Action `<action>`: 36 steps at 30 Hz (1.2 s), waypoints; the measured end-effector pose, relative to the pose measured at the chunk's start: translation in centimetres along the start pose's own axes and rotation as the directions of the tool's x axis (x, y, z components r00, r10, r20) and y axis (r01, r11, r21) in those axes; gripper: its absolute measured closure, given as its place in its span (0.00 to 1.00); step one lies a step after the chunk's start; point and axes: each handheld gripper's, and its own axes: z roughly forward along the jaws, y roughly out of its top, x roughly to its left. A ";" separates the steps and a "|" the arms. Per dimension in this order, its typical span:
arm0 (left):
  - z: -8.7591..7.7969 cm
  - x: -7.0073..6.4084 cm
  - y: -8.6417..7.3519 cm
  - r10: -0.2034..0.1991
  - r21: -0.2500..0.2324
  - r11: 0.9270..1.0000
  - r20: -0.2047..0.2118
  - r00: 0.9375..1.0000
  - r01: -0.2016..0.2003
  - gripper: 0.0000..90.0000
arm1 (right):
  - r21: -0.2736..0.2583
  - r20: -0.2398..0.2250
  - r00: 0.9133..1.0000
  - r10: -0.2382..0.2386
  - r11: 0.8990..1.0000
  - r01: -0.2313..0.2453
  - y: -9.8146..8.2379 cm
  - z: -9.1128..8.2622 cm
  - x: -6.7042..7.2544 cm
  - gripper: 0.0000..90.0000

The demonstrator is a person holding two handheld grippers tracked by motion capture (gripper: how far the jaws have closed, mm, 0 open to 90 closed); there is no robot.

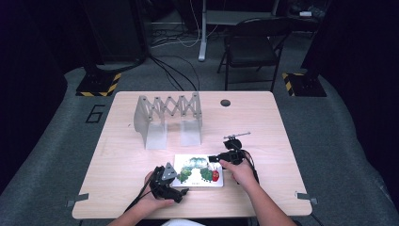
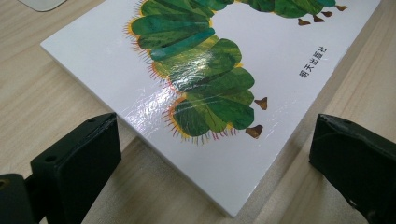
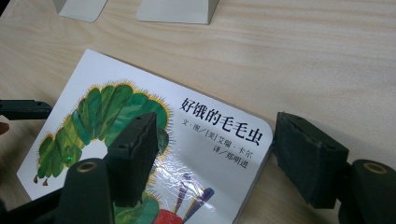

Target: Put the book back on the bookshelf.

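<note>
A white picture book (image 1: 197,170) with a green caterpillar on its cover lies flat near the table's front edge. My left gripper (image 1: 181,191) sits at the book's near left corner. In the left gripper view that corner (image 2: 224,186) lies between the wide-apart jaws of the left gripper (image 2: 217,128), and neither pad touches it. My right gripper (image 1: 214,159) is at the book's far right corner. In the right gripper view one of its pads (image 3: 137,149) hovers over the cover (image 3: 205,140), while the other stands just off the book's edge. The right gripper (image 3: 215,123) is open.
A grey accordion-style rack (image 1: 167,117) stands on the table (image 1: 263,122) behind the book, and its feet (image 3: 175,9) show in the right gripper view. A round hole (image 1: 225,102) is in the tabletop at the back. A folding chair (image 1: 254,42) stands beyond the table.
</note>
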 end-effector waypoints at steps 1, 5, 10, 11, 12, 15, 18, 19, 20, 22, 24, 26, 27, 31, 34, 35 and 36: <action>0.0 0.0 0.0 0.001 0.000 1.000 0.000 1.000 -0.001 0.02 | -0.004 0.002 1.000 0.000 1.000 0.000 0.0 0.0 0.1 0.34; 0.0 0.0 0.0 0.000 0.001 1.000 0.000 1.000 0.000 0.02 | 0.000 0.012 1.000 -0.018 1.000 0.018 0.0 -0.2 0.3 0.34; 0.0 0.0 0.0 0.002 0.002 1.000 0.001 1.000 -0.002 0.01 | -0.010 0.009 1.000 -0.023 1.000 0.024 0.1 -0.5 0.4 0.34; 0.1 0.0 0.0 0.002 -0.004 1.000 -0.003 1.000 -0.002 0.00 | -0.010 0.006 1.000 -0.021 1.000 0.021 0.1 -0.5 0.5 0.34; 0.1 0.0 0.0 0.002 -0.004 1.000 -0.003 1.000 -0.002 0.00 | -0.010 0.006 1.000 -0.021 1.000 0.021 0.1 -0.5 0.5 0.34; 0.1 0.0 0.0 0.005 0.000 1.000 -0.003 1.000 -0.005 0.00 | -0.016 0.005 1.000 -0.025 1.000 0.025 0.1 -0.6 0.5 0.34; 0.1 0.0 0.0 0.004 0.001 1.000 -0.005 1.000 -0.004 0.00 | -0.018 0.003 1.000 -0.016 1.000 0.016 0.1 -0.7 0.6 0.34; 0.0 0.0 0.1 0.004 0.008 1.000 0.005 1.000 -0.004 0.00 | -0.024 0.000 1.000 -0.020 0.999 0.020 0.0 -0.9 0.6 0.34; 0.0 0.0 0.1 0.004 0.008 1.000 0.005 1.000 -0.004 0.00 | -0.024 0.000 1.000 -0.020 0.999 0.020 0.0 -0.9 0.6 0.34; 0.1 0.0 0.0 0.002 0.004 1.000 -0.003 1.000 -0.002 0.00 | -0.036 -0.002 1.000 -0.024 0.999 0.024 0.1 -1.0 0.7 0.34; 0.1 -0.1 0.0 0.000 0.001 1.000 -0.009 1.000 0.000 0.00 | -0.038 -0.004 1.000 -0.022 0.999 0.022 0.1 -1.3 0.9 0.34; 0.0 -0.1 0.1 -0.002 0.019 1.000 -0.010 1.000 0.002 0.00 | -0.052 -0.006 0.999 -0.033 0.998 0.032 0.1 -1.4 1.0 0.34; 0.0 -0.1 0.1 -0.005 0.021 1.000 -0.009 1.000 0.005 0.00 | -0.050 -0.005 1.000 -0.029 0.998 0.029 0.1 -1.5 1.1 0.34; 0.0 -0.1 0.2 -0.011 0.022 1.000 -0.010 1.000 0.011 0.00 | -0.072 -0.008 0.999 -0.040 0.997 0.039 0.2 -1.8 1.3 0.34; 0.0 -0.2 0.2 -0.016 0.028 0.999 -0.024 1.000 0.017 0.00 | -0.095 -0.018 0.999 -0.042 0.995 0.040 0.3 -2.4 1.7 0.35; 0.0 -0.2 0.3 -0.029 0.026 0.999 -0.032 0.999 0.030 0.00 | -0.090 -0.023 0.999 -0.034 0.995 0.032 0.3 -2.7 1.9 0.35; 0.0 -0.2 0.3 -0.029 0.026 0.999 -0.032 0.999 0.030 0.00 | -0.090 -0.023 0.999 -0.034 0.995 0.032 0.3 -2.7 1.9 0.35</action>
